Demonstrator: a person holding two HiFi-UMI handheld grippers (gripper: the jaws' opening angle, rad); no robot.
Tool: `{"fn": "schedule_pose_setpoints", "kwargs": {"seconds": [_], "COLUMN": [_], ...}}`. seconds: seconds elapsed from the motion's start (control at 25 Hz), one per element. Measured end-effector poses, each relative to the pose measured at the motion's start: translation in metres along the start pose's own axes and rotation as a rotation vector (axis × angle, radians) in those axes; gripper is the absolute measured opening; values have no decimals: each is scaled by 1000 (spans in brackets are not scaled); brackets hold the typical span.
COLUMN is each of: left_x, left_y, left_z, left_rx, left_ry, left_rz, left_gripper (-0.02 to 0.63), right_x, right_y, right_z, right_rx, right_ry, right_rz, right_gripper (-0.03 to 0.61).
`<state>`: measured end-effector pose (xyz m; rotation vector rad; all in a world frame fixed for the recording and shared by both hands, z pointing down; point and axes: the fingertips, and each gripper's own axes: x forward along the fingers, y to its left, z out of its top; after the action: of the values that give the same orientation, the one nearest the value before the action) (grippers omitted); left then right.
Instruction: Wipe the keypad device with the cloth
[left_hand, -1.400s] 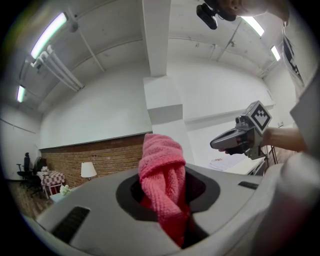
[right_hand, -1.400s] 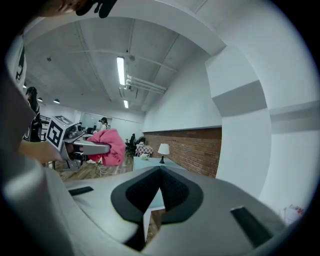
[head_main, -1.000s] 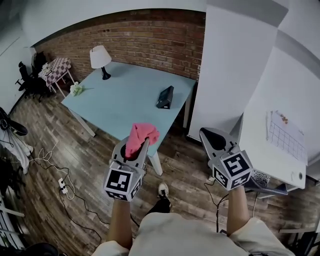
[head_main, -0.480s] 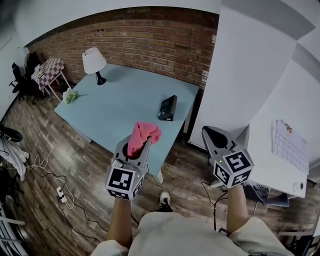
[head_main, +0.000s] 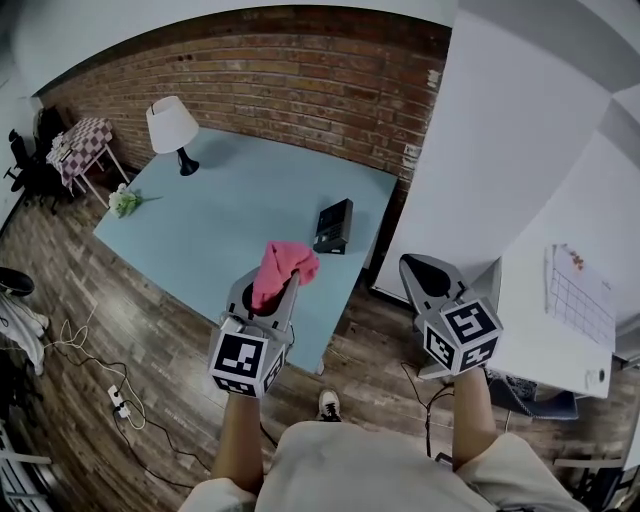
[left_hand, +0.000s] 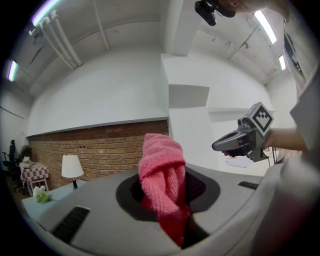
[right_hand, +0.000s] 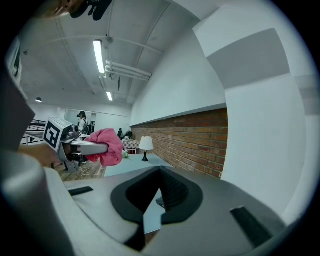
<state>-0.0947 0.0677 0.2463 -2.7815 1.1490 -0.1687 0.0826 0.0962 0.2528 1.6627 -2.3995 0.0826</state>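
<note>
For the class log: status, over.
Left gripper shut on cloth. Right gripper shut, empty. Keypad on table, not yet wiped. Nothing in the way.

Blue table (head_main: 250, 200), lamp (head_main: 172, 125), keypad device (head_main: 334, 226), flowers (head_main: 124, 200)

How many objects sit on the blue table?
3: lamp at the far left corner, flower bunch at the left edge, keypad device near the right edge. The held cloth hides a little.

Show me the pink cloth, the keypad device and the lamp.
pink cloth (head_main: 283, 266), head view, bunched upper fold
keypad device (head_main: 335, 224), head view, dark top face
lamp (head_main: 170, 124), head view, white shade
</note>
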Motion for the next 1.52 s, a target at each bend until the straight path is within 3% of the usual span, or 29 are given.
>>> {"fn": "schedule_pose_setpoints", "kwargs": {"seconds": [0.24,0.28,0.44,0.72,0.84,1.32,1.52], "left_x": [20,22,36,62,79,182,236], "left_y": [17,21,30,41,49,85,100], "left_z": [-7,-8,-10,-17,-24,-56,-73], "left_rx": [2,2,-8,-13,-17,-60,-79], "left_ry": [7,9,9,24,43,95,102], "left_rz": [-23,-25,-30,-43,-34,17,12], "left_gripper": [107,107,107,107,107,107,107], "right_x": [26,31,46,78,96,190,225], "right_y": [-4,-4,-1,-7,-13,-48,-69], "right_z": [-6,-7,-18,-44,-54,-105,-129], "right_rx": [6,6,-2,-44,-53,-67,4], "right_ry": [15,20,59,142,162,253,286], "right_rz": [12,16,48,69,85,198,196], "right_gripper": [2,49,55,147,153,192,192]}}
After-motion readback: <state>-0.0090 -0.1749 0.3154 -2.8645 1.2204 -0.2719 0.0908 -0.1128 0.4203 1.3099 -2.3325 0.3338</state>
